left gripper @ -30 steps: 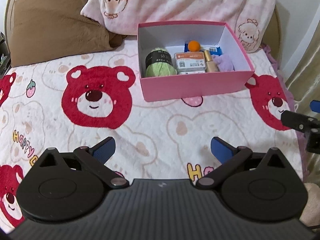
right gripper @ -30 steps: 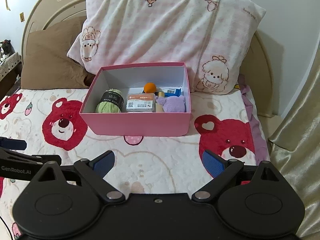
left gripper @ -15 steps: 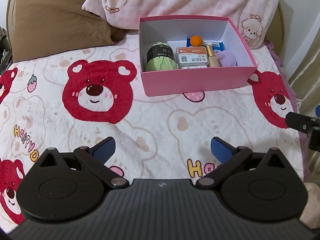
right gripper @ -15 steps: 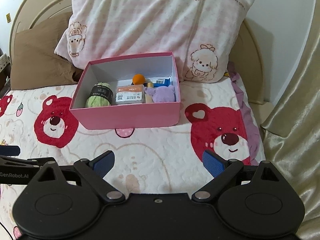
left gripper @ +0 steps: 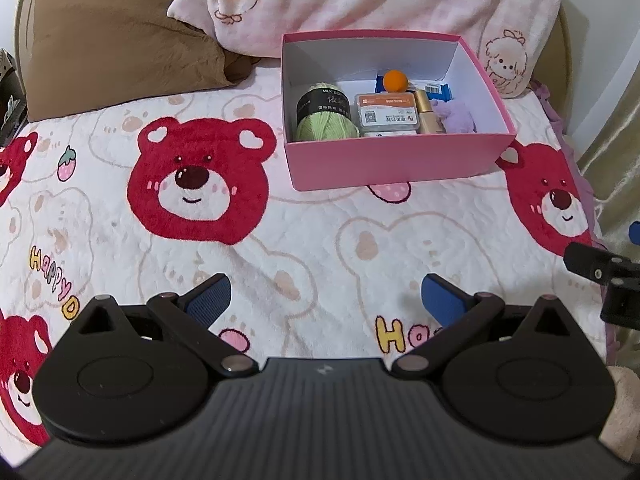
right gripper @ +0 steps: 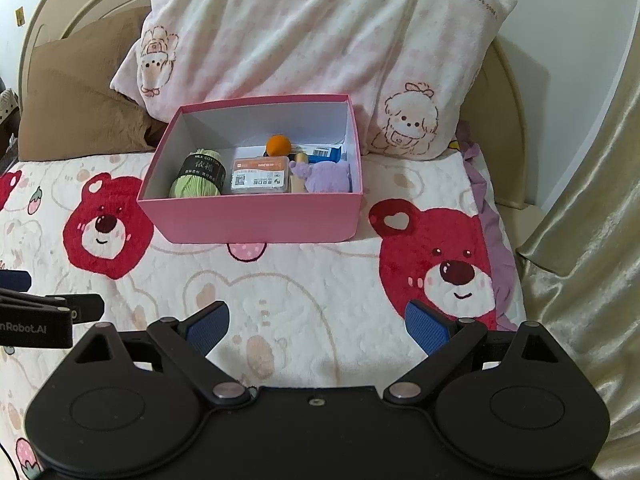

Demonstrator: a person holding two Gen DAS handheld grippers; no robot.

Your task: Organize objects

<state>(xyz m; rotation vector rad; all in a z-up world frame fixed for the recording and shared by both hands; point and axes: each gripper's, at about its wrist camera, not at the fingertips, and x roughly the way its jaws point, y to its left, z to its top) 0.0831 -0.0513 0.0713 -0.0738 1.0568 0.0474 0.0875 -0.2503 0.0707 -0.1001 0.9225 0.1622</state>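
A pink box (left gripper: 394,160) (right gripper: 256,220) stands on the bed near the pillows. In it lie a green yarn ball (left gripper: 326,118) (right gripper: 198,178), a clear case with an orange label (left gripper: 387,114) (right gripper: 260,176), an orange ball (left gripper: 395,80) (right gripper: 279,145), a gold-capped bottle (left gripper: 427,112), a blue packet (right gripper: 326,152) and a purple plush (left gripper: 456,116) (right gripper: 326,178). My left gripper (left gripper: 326,302) is open and empty, above the blanket in front of the box. My right gripper (right gripper: 316,324) is open and empty too, a little further right.
The blanket (left gripper: 304,240) has red bear prints. A brown pillow (left gripper: 116,36) and a pink pillow (right gripper: 312,40) lean on the headboard behind the box. A gold curtain (right gripper: 592,220) hangs right of the bed. The other gripper's body shows at each view's edge (left gripper: 604,268) (right gripper: 44,316).
Both grippers have drawn back and shifted slightly; the box now sits a little higher and further off in the left wrist view. Both stay open and empty.
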